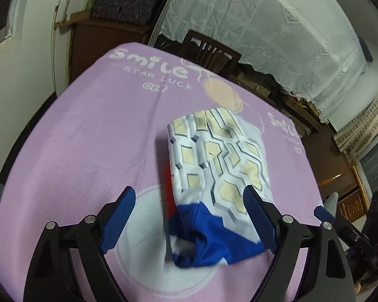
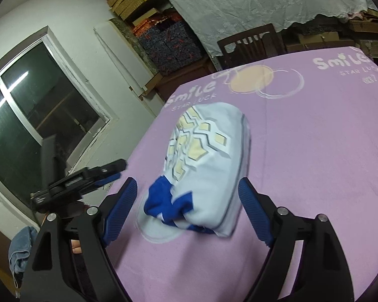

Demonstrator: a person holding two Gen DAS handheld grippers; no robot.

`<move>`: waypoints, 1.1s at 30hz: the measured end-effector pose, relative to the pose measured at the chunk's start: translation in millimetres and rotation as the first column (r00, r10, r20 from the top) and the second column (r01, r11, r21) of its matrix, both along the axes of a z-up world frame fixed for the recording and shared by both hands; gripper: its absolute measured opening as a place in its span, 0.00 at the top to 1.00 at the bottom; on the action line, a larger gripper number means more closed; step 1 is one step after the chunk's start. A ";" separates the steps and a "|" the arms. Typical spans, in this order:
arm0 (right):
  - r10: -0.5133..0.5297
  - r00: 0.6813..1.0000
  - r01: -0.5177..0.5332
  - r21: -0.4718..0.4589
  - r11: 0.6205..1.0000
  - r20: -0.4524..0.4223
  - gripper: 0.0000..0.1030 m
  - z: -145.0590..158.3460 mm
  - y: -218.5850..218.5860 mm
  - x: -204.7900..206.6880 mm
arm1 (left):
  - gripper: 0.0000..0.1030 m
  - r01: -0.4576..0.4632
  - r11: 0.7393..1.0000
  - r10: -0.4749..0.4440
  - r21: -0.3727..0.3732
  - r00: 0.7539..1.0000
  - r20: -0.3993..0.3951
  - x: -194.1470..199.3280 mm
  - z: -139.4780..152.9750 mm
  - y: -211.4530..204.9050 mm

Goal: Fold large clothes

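A folded garment [image 1: 214, 168], pale blue with a cream and grey geometric print and a dark blue part at its near end, lies in a compact bundle on the purple "Smile" cloth [image 1: 75, 151] covering the table. It also shows in the right wrist view [image 2: 209, 163]. My left gripper [image 1: 189, 201] is open and empty, its blue pads [image 1: 118, 216] either side of the garment's near end, above it. My right gripper [image 2: 186, 191] is open and empty, likewise straddling the near end. The left gripper also shows at the left of the right wrist view [image 2: 88, 176].
A dark wooden chair [image 1: 209, 50] stands beyond the table's far edge, under a white lace cover [image 1: 264, 25]. Stacked boxes [image 2: 168, 42] sit on a cabinet by the wall. A window [image 2: 32, 115] is on the left. A blue towel [image 2: 20, 251] hangs low left.
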State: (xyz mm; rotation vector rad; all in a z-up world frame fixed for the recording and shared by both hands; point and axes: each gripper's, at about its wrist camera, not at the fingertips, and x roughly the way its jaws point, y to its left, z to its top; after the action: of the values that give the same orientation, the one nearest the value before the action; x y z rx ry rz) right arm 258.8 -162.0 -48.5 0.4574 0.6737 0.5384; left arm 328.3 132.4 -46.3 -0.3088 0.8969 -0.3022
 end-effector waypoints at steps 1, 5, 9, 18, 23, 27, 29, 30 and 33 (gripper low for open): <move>-0.001 1.000 0.001 -0.005 1.000 -0.001 0.22 0.2 3.5 4.9 | 0.15 0.001 1.000 -0.001 0.005 1.000 -0.012 5.6 -3.5 -2.7; -0.018 0.999 0.017 -0.017 1.000 -0.036 0.22 -6.7 12.3 34.7 | 0.16 0.021 1.000 -0.020 0.021 0.998 -0.066 24.8 -26.2 -16.4; -0.026 0.994 0.026 0.004 1.000 -0.105 0.23 -24.7 15.7 57.7 | 0.16 0.025 0.999 -0.020 0.044 0.992 -0.123 38.1 -52.8 -20.8; -0.034 0.970 0.033 -0.010 0.999 -0.241 0.27 -80.6 26.4 100.1 | 0.15 0.054 0.998 -0.050 0.026 0.990 -0.132 48.8 -67.0 -18.5; -0.004 0.967 0.024 0.077 0.997 -0.256 0.26 -82.3 14.2 99.7 | 0.16 0.131 0.975 -0.153 -0.182 0.981 -0.115 41.7 -57.3 -10.1; 0.042 0.974 -0.002 0.175 0.985 -0.224 0.19 -68.5 0.9 94.4 | 0.15 0.160 0.970 -0.185 -0.181 0.974 -0.129 41.8 -63.5 -18.2; 0.056 0.969 -0.010 0.186 0.983 -0.241 0.19 -71.2 0.9 98.0 | 0.15 0.167 0.968 -0.195 -0.186 0.969 -0.148 43.9 -70.5 -22.5; 0.063 0.965 -0.015 0.187 0.982 -0.254 0.19 -74.2 2.9 101.0 | 0.15 0.170 0.970 -0.195 -0.172 0.971 -0.138 42.9 -68.5 -24.4; 0.073 0.951 -0.021 0.173 0.985 -0.300 0.17 -88.4 11.9 111.5 | 0.15 0.178 0.967 -0.202 -0.184 0.972 -0.122 41.5 -70.4 -28.1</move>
State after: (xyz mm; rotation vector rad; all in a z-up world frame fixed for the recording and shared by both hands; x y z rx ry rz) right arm 370.4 -150.1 -136.9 0.6933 0.9418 0.5778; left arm 369.7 104.3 -116.7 -0.4078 1.0440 -0.5432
